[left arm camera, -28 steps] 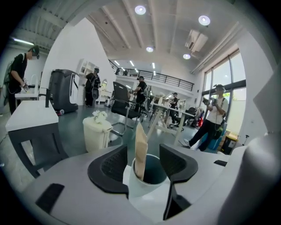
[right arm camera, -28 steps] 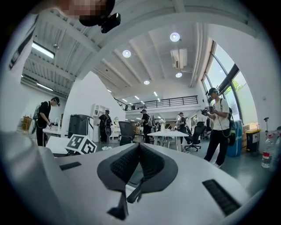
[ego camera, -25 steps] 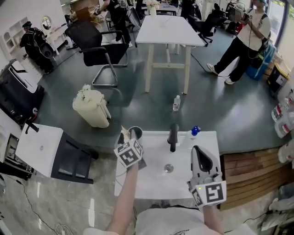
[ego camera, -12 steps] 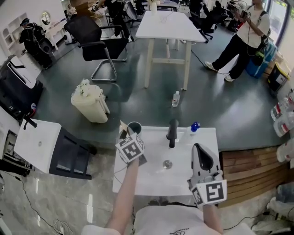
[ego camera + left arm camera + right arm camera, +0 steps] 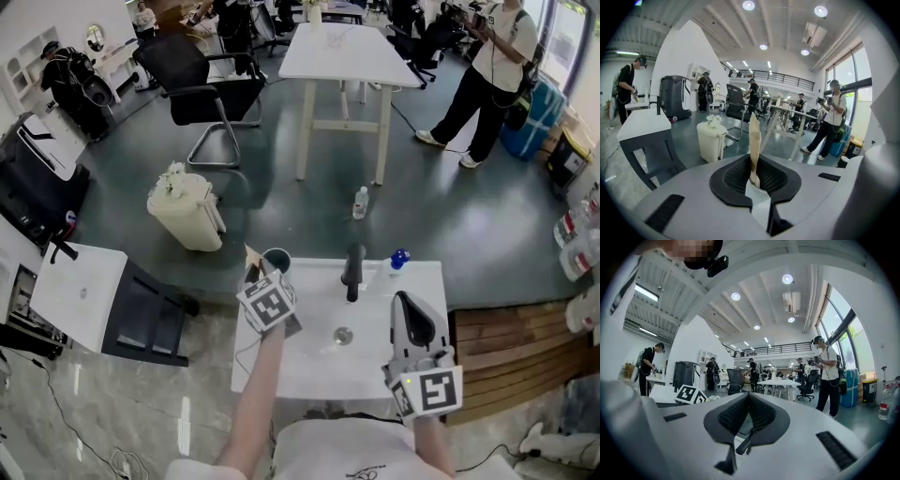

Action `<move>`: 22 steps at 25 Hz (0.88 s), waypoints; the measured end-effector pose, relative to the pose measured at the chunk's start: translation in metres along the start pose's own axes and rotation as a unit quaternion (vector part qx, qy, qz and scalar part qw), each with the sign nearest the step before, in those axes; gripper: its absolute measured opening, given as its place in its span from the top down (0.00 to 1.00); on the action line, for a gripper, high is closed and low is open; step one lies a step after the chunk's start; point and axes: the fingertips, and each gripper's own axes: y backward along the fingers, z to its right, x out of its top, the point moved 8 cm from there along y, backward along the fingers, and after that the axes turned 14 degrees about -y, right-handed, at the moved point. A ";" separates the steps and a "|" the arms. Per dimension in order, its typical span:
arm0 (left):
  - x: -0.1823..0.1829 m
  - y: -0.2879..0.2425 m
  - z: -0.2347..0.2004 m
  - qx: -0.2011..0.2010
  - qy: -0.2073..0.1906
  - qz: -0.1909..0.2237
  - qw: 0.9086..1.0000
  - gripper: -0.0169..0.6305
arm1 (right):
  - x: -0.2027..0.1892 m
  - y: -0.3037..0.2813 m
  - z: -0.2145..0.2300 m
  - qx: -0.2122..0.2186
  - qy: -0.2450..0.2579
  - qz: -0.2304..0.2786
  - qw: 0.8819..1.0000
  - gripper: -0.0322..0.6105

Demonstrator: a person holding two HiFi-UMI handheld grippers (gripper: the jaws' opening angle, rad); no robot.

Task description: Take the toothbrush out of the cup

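A pale wooden toothbrush stands upright between the jaws of my left gripper, which are closing on its handle. In the head view that left gripper reaches to the dark cup at the back left corner of the white sink. The toothbrush shows just left of the cup. My right gripper hovers over the sink's right side. Its jaws are together with nothing between them, as the right gripper view also shows.
A black faucet, a drain and a blue-capped bottle are on the sink. A cream bin stands on the floor beyond it and a white side table at the left. A person stands at the back right.
The head view has shifted slightly. Both grippers stay where they were, the left one still at the cup.
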 end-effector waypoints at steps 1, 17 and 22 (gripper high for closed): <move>0.003 0.002 0.000 0.000 -0.001 0.004 1.000 0.90 | 0.001 -0.001 -0.001 0.002 -0.001 0.001 1.000 0.93; 0.070 0.086 -0.014 -0.008 -0.016 0.125 0.992 0.90 | 0.007 -0.005 -0.015 0.044 -0.030 0.027 0.998 0.93; 0.102 0.130 -0.014 -0.023 -0.017 0.203 0.979 0.90 | 0.011 -0.008 -0.016 0.056 -0.030 0.039 0.997 0.93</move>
